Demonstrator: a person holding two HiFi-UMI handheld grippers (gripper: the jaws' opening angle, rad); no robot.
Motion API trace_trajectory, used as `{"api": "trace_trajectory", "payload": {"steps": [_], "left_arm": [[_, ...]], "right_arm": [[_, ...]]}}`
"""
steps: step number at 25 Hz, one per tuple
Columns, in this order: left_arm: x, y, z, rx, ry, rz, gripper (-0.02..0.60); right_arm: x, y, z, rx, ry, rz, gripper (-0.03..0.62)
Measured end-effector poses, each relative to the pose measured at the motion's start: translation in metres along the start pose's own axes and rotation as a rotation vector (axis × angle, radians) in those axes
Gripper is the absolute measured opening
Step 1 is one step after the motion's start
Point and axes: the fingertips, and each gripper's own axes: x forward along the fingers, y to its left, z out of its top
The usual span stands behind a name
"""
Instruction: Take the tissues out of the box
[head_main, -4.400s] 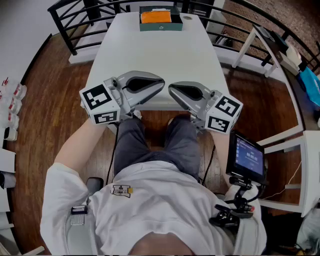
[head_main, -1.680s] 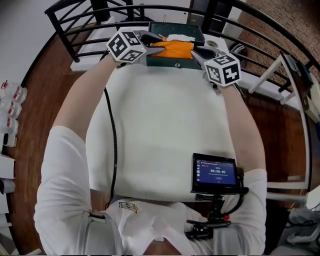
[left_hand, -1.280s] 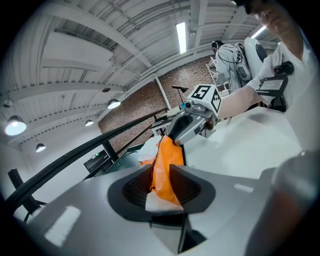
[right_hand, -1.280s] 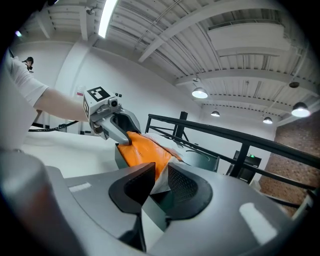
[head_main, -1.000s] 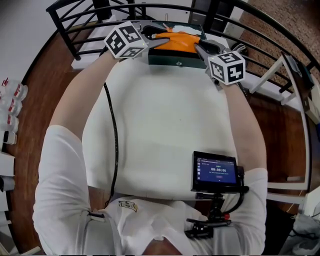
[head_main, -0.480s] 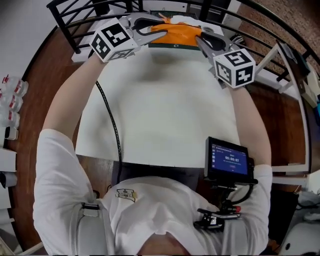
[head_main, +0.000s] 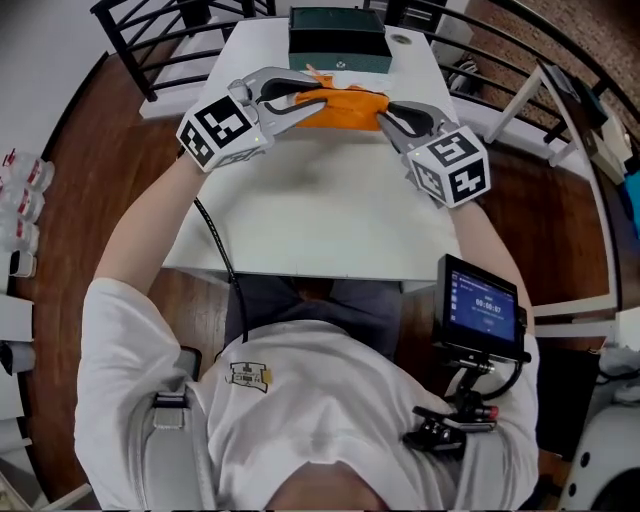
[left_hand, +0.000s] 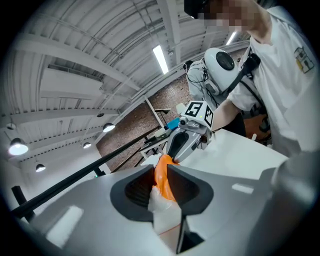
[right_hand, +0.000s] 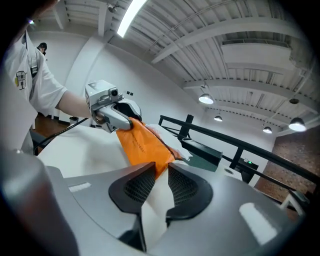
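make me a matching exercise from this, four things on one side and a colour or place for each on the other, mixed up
Things:
1 tissue pack
2 box
3 small screen
4 table

Colour or place:
a white
b dark green, at the table's far end
c orange, raised over the table
d lit blue, off the table's near right corner

Pairs: 1-c, 2-b, 3-d, 4-a

Orange tissue pack (head_main: 341, 106) ends hidden inside left claw (head_main: 312, 97) and right claw (head_main: 381, 111)
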Motion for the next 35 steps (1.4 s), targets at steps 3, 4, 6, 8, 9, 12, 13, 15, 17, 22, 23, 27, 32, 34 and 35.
{"api": "trace_trajectory", "payload": {"steps": [3,4,6,8,9,12,13,15,17,22,23,27,32,34,35], "left_arm": [[-0.009,-0.034,-0.009,-0.014,0.012,-0.026,0.077],[-0.011,-0.043,-0.015,-0.021,0.017,-0.033,0.072],[-0.014,-0.053,-0.029,-0.037,0.035,-0.047,0.069],[-0.014,-0.059,-0.042,-0.060,0.048,-0.061,0.067],[-0.013,-0.061,-0.045,-0.066,0.046,-0.062,0.066],[-0.010,-0.060,-0.046,-0.068,0.040,-0.061,0.066],[-0.010,-0.059,-0.047,-0.072,0.037,-0.063,0.067],[-0.010,-0.057,-0.046,-0.086,0.024,-0.065,0.069],[-0.014,-0.053,-0.043,-0.105,0.004,-0.056,0.069],[-0.036,-0.050,-0.004,-0.129,-0.106,-0.016,0.069],[-0.039,-0.056,0.004,-0.138,-0.123,-0.030,0.069],[-0.037,-0.103,0.011,-0.212,-0.108,-0.163,0.069],[-0.029,-0.129,-0.002,-0.368,-0.053,-0.221,0.000],[-0.028,-0.128,-0.004,-0.419,-0.041,-0.220,0.000],[-0.028,-0.128,-0.004,-0.443,-0.036,-0.221,0.000]], "right_arm": [[-0.006,0.028,-0.022,-0.016,0.052,0.020,0.074],[-0.007,0.033,-0.026,-0.019,0.057,0.020,0.074],[-0.006,0.040,-0.030,-0.024,0.062,0.023,0.075],[-0.004,0.043,-0.031,-0.032,0.067,0.027,0.077],[-0.003,0.043,-0.031,-0.037,0.069,0.025,0.077],[-0.001,0.040,-0.033,-0.043,0.080,0.018,0.077],[0.000,0.039,-0.034,-0.042,0.083,0.018,0.078],[0.001,0.037,-0.036,-0.041,0.087,0.019,0.078],[0.001,0.037,-0.037,-0.043,0.095,0.026,0.078],[-0.008,0.040,-0.037,-0.022,0.097,0.050,0.078],[-0.011,0.042,-0.037,-0.007,0.092,0.061,0.077],[-0.022,0.057,-0.037,0.078,0.087,0.148,0.069],[-0.030,0.089,-0.040,0.150,0.114,0.274,0.042],[-0.032,0.103,-0.041,0.166,0.124,0.318,0.025],[-0.034,0.108,-0.040,0.170,0.126,0.334,0.014]]}}
